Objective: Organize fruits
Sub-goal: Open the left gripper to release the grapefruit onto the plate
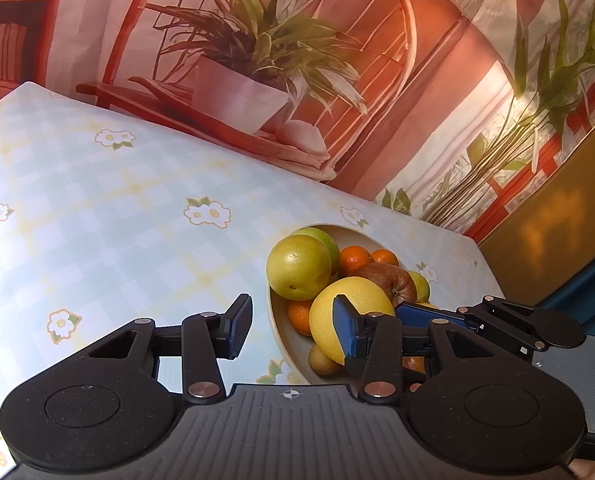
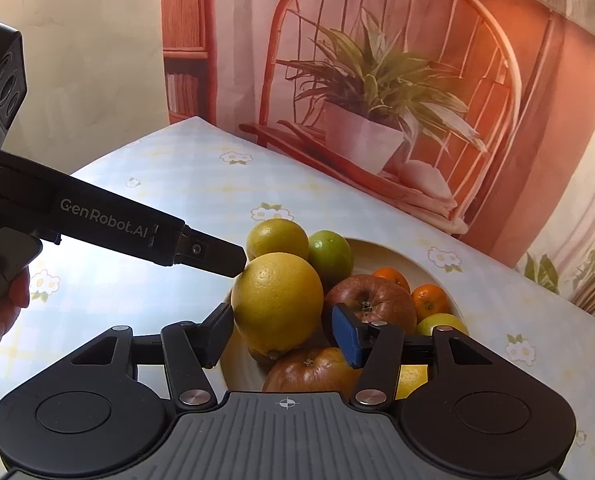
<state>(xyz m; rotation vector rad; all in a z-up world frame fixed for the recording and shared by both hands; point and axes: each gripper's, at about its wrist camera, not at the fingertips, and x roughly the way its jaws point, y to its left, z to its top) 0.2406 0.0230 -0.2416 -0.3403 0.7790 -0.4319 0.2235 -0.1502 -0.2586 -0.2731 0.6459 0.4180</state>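
Fingers of our right gripper (image 2: 282, 330) stood apart around the big yellow citrus (image 2: 277, 304), the left pad against its side and the blue right pad just clear of it, so nothing was clamped. Our left gripper (image 1: 293, 326) also hung with its fingers apart, holding nothing, at the near rim of the bowl (image 1: 357, 234) on the flowered tablecloth (image 1: 117, 208). All the fruit we could see lay heaped in that bowl: two greenish-yellow citrus, red apples (image 2: 371, 300), small mandarins (image 2: 429, 300). We judged it fit either a pick from the pile or a fruit just set down and let go; the frames could not settle which. Either way, a round, smooth fruit perched on a heap wanted a centred, gentle hold, lest neighbours roll.
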